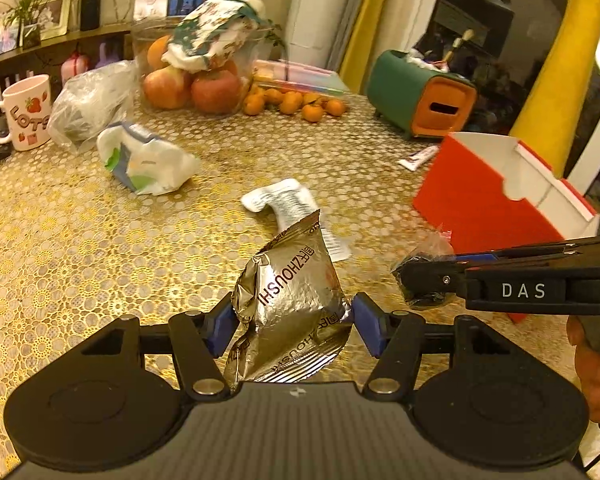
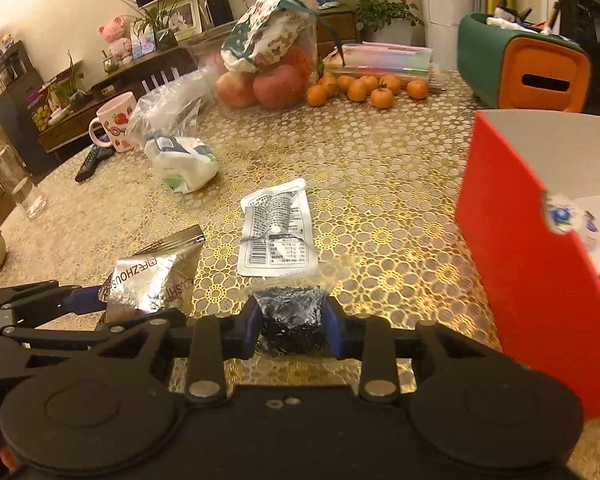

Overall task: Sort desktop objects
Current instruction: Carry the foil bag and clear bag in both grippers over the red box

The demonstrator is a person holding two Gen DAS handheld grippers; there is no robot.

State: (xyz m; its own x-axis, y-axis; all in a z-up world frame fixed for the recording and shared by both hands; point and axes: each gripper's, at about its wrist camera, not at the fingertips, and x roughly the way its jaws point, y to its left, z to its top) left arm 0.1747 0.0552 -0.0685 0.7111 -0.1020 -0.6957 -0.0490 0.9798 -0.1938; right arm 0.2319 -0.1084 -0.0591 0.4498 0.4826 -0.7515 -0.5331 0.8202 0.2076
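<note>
My left gripper is shut on a crumpled silver foil snack bag, held above the gold-patterned table; the same foil bag shows at the left of the right wrist view. My right gripper is shut on a small clear packet of dark contents; from the left wrist view that right gripper reaches in from the right with the dark packet. A flat white sachet lies on the table ahead. A red box with a white inside stands to the right, some wrappers in it.
A crumpled white-and-green bag, a clear plastic bag and a pink mug lie at the left. Apples in a bowl, small oranges and a green-and-orange holder stand at the back. A remote lies at far left.
</note>
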